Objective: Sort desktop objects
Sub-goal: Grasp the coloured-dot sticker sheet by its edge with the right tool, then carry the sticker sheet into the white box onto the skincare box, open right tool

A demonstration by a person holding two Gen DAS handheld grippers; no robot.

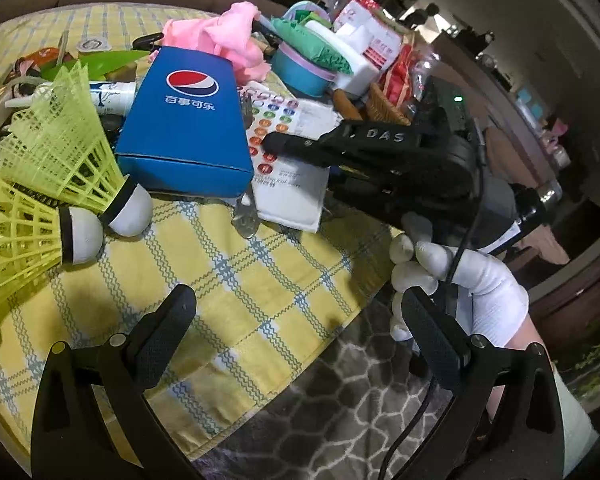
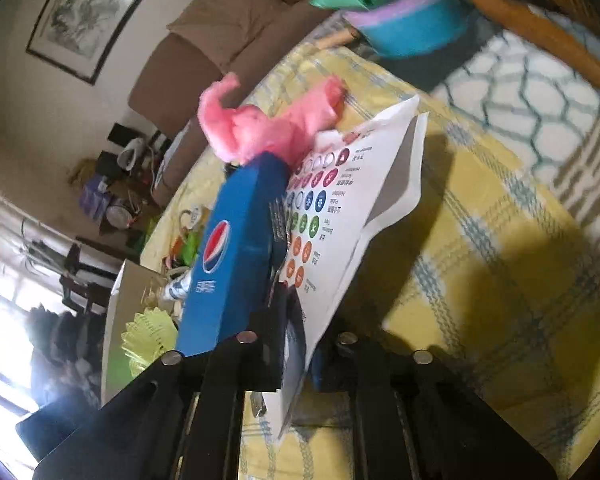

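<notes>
Ahead of your left gripper (image 1: 296,312), whose jaws stand wide apart, the yellow checked cloth (image 1: 236,280) lies bare, so you have room there; to its left two yellow shuttlecocks (image 1: 60,184) crowd the edge, and beyond the bare patch the blue Pepsi box (image 1: 188,120) and the white sticker sheet (image 1: 296,168) bar the way. Your right gripper (image 1: 272,142) reaches across that sheet from the right, with a white-gloved hand (image 1: 460,280) behind it; farther back a pink cloth (image 1: 228,40) and a blue bowl (image 1: 304,68) pack the table.
</notes>
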